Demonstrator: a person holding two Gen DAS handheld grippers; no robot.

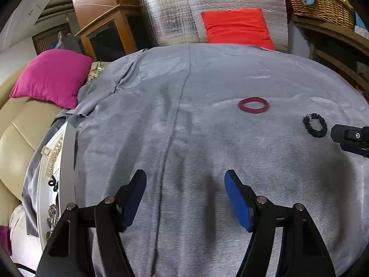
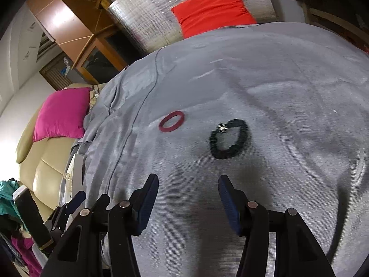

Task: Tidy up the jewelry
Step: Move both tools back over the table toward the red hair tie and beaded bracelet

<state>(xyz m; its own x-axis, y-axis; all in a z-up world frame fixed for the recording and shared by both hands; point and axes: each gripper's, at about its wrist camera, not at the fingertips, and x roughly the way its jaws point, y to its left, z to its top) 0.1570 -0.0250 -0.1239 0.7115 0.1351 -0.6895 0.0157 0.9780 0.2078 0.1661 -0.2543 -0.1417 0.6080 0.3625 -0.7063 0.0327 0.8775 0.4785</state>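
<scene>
A dark red ring bangle (image 1: 253, 104) lies flat on the grey cloth (image 1: 184, 138), and a black scrunchie-style bracelet (image 1: 315, 124) lies to its right. Both also show in the right wrist view, the red bangle (image 2: 171, 120) to the left of the black bracelet (image 2: 229, 138). My left gripper (image 1: 185, 180) is open and empty above bare cloth, well short of the bangle. My right gripper (image 2: 188, 184) is open and empty, just short of the black bracelet. A white tray (image 1: 69, 152) at the left edge holds a cream hair clip (image 1: 53, 155) and small metal pieces.
A magenta cushion (image 1: 52, 76) rests on a beige sofa (image 1: 18, 138) to the left. A red cushion (image 1: 237, 27) leans on silver foil at the back. A wicker basket (image 1: 320, 2) stands on a wooden shelf at the right.
</scene>
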